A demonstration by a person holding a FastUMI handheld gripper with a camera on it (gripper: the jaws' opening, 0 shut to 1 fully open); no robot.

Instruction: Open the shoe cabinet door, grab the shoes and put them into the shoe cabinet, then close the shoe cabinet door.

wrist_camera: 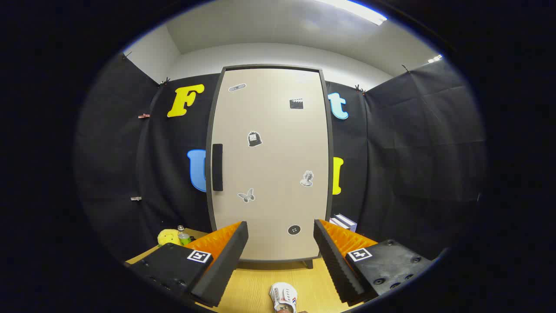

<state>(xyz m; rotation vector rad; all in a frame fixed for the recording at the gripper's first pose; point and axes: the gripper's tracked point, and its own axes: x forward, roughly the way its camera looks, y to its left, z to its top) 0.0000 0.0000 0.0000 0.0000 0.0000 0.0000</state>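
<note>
A tall beige shoe cabinet [269, 165] stands on the wooden table straight ahead of me, its door shut. A dark vertical handle [217, 167] sits on the door's left side, and several small stickers dot the door. My gripper [281, 228] is open, its two fingers spread wide in front of the cabinet's lower part with nothing between them. A white shoe [284, 298] with red and blue marks lies on the table below and between the fingers, partly cut off.
A yellow plush toy [168, 237] and a small bottle [183, 236] sit at the left of the cabinet's base. A stack of books or boxes [344, 222] rests at its right. Black cloth walls close in on all sides.
</note>
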